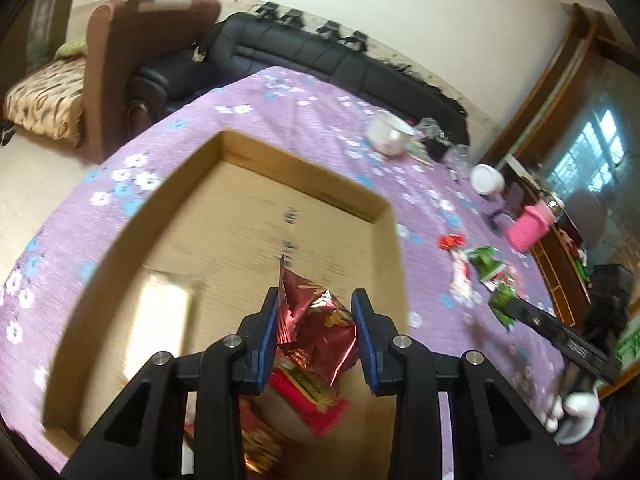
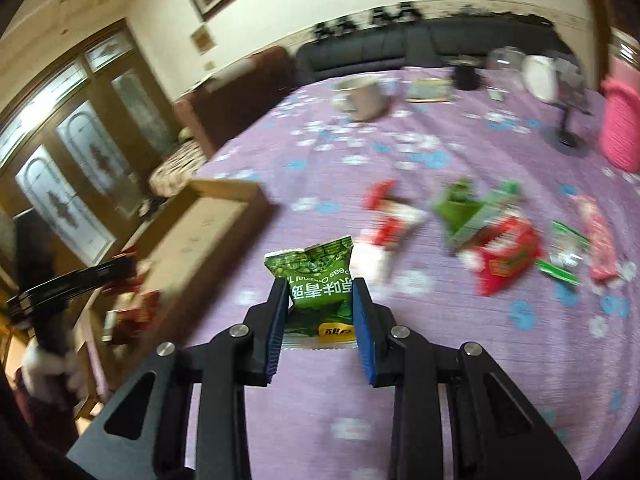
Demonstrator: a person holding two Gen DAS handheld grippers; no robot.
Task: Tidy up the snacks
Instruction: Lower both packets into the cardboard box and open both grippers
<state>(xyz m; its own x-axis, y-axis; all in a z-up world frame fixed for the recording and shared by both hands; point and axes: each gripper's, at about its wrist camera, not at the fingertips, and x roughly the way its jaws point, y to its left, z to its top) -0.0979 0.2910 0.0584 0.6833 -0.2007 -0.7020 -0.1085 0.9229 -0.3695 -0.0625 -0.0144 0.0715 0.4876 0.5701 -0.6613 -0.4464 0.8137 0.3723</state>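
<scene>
My left gripper (image 1: 316, 300) is shut on a shiny red snack packet (image 1: 320, 332) and holds it over the near end of a shallow cardboard box (image 1: 224, 216). Other red packets (image 1: 316, 396) lie in the box below it. My right gripper (image 2: 320, 284) is shut on a green pea snack packet (image 2: 320, 280) above the purple cloth, right of the box (image 2: 208, 216). In the left wrist view the right gripper (image 1: 516, 312) shows at the right with the green packet (image 1: 502, 308). Loose red and green packets (image 2: 480, 232) lie scattered ahead on the cloth.
A round table with a purple flowered cloth (image 1: 304, 104). At its far side stand a white cup (image 1: 388, 134), a white jar (image 1: 486, 179), a pink knitted pouch (image 1: 526, 228) and a small black stand (image 2: 568, 136). A black sofa (image 1: 320, 52) and brown armchair (image 1: 120, 64) stand behind.
</scene>
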